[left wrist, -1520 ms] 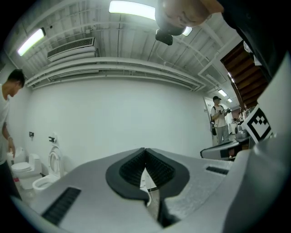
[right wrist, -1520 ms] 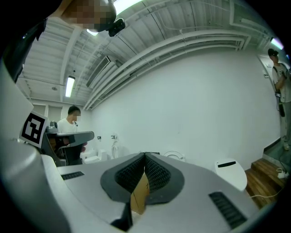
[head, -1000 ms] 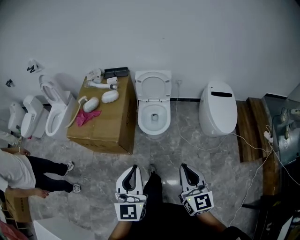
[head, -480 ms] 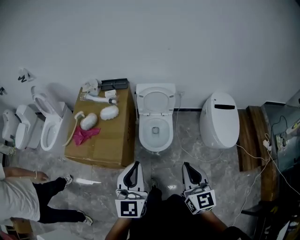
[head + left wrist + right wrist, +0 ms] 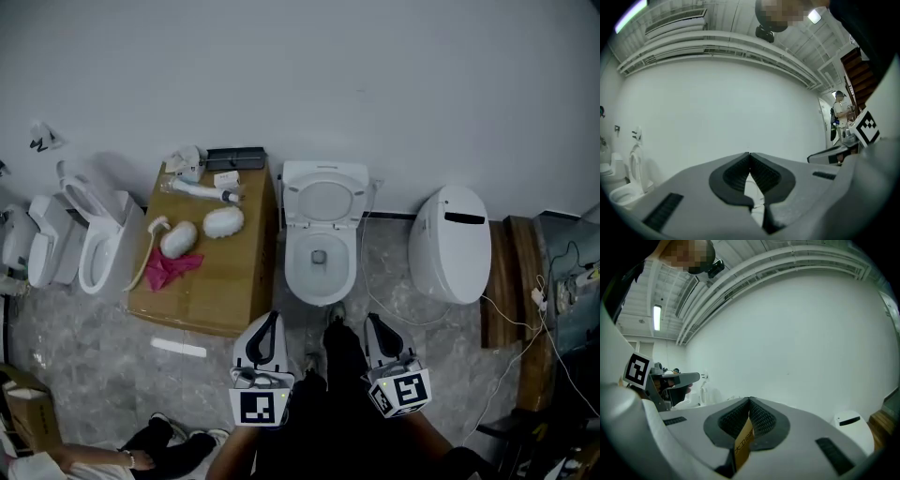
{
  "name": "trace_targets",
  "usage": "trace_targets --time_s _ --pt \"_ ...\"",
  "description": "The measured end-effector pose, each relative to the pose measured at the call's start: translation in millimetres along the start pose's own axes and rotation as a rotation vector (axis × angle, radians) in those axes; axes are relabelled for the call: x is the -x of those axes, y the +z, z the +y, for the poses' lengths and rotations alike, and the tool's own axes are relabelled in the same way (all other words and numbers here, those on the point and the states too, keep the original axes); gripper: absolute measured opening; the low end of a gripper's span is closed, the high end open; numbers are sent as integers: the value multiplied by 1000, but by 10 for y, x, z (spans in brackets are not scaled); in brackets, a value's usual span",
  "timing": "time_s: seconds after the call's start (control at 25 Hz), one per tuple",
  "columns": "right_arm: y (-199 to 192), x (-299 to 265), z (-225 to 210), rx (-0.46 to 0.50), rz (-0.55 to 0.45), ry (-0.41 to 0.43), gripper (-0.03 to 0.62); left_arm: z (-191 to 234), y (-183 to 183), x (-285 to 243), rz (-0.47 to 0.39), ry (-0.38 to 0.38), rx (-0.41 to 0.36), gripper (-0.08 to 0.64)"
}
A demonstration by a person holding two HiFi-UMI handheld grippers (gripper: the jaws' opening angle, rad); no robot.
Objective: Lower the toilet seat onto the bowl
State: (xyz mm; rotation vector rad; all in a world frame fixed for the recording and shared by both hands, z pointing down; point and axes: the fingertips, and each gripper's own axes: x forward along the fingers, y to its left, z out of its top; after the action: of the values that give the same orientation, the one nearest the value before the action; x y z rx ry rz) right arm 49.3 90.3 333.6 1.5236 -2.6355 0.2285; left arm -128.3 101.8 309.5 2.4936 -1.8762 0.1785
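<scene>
Locating item one: white oval plastic toilet seat [image 5: 298, 204]?
— Raised, standing at the back of the white ceramic bowl [image 5: 295, 272]; twelve o'clock from the left gripper [image 5: 272, 319] and the right gripper [image 5: 368, 320], well apart from both.
— Item two: jaws?
— Both pairs pressed together, nothing held.
— Neighbours?
— Brown cardboard box [image 5: 225, 277] at the bowl's nine o'clock; closed white toilet [image 5: 452, 246] at three o'clock.

From the head we look steeply down at the toilet [image 5: 319, 246], with the left tongs [image 5: 271, 321] and right tongs [image 5: 369, 321] close below us. Each tongs camera looks along its own tips at the white wall [image 5: 375, 84], which all views share.
</scene>
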Motion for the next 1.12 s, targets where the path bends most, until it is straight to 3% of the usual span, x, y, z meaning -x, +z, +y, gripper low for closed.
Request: trace_targets --time_s 0.28,0.44,0.68,0.76,0.84,0.96,1.12 --pt "-8 -817 -443 -1 27 22 26 273 -93 -831 57 14 -17 9" --pt "9 -1388 -821 10 61 40 26 383 -189 -1514 106 3 22 9" --pt "-189 -2340 -1528 89 179 66 29 430 -561 -2720 186 -125 14 12" --pt "-298 -2663 -1755 107 222 78 31 453 -738 -3115 235 -178 -28 23" --pt "-450 -2963 -1962 122 277 109 67 474 -925 -3493 271 -223 -83 97" --pt "-858 -3421 -2244 182 396 181 129 552 -1373 -3998 353 -247 -146 104" --pt "-1401 -3959 -2609 268 522 212 133 648 -2006 -4532 475 -283 -263 122"
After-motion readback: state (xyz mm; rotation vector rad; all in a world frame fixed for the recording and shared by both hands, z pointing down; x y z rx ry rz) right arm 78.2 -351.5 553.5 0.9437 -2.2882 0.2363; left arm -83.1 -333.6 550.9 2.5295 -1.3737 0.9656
